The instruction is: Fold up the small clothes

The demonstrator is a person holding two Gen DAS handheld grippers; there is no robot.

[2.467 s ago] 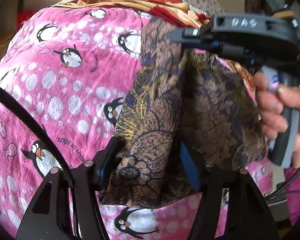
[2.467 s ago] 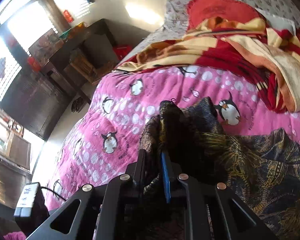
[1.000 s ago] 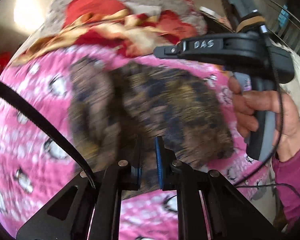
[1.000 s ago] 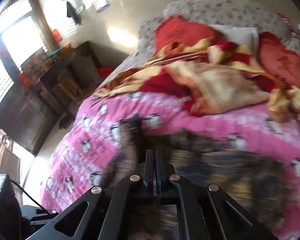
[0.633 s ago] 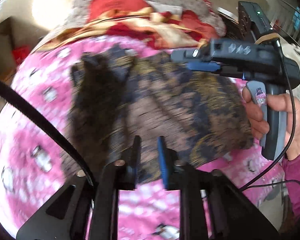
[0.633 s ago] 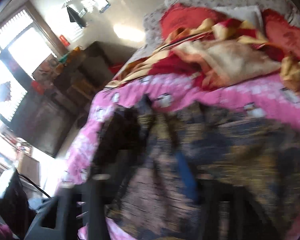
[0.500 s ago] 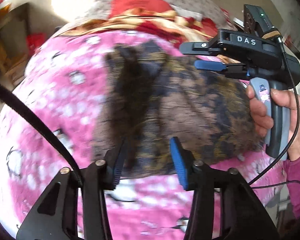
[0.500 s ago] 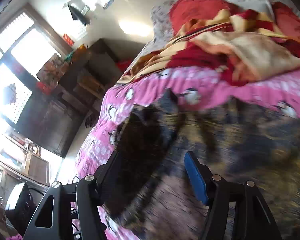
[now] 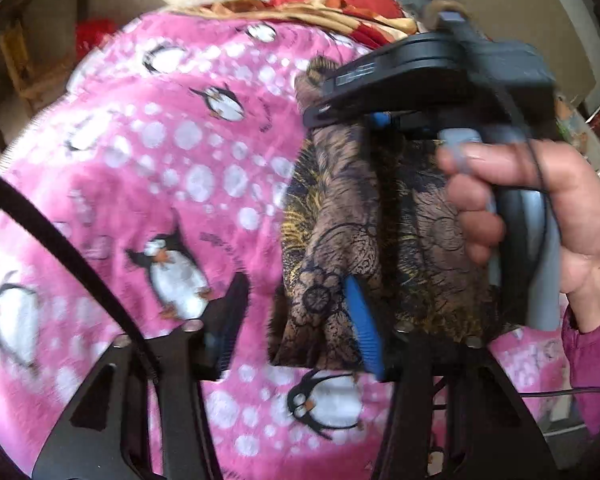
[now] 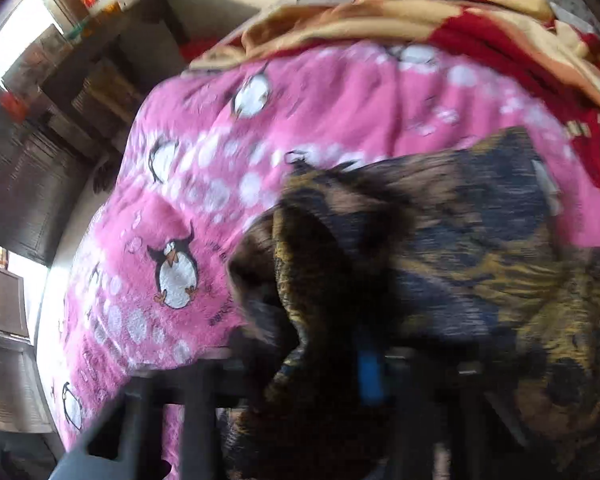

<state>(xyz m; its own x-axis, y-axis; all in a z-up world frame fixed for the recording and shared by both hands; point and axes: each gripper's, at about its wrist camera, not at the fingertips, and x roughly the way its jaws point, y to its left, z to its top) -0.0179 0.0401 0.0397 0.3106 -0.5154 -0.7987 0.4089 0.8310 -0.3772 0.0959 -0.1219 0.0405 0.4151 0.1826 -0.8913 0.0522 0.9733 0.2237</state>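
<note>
A small brown, gold and dark patterned garment (image 9: pixel 340 216) lies on a pink penguin blanket (image 9: pixel 172 168). My left gripper (image 9: pixel 296 316) is open, its jaws either side of the garment's near left edge. My right gripper (image 9: pixel 340 112) shows in the left wrist view over the garment's far edge, held by a hand; a blue pad shows under its black finger. In the blurred right wrist view the garment (image 10: pixel 440 248) fills the space in front of the right gripper (image 10: pixel 300 356), whose jaws stand apart with a fold of cloth between them.
A red and yellow blanket (image 10: pixel 440 12) is heaped at the head of the bed. Dark wooden furniture (image 10: pixel 60 92) stands beside the bed on the left. A black cable (image 9: pixel 68 256) crosses the left wrist view.
Both grippers opened and dropped back down to the garment. The left gripper moved to its near left edge; the right gripper moved in low over the cloth.
</note>
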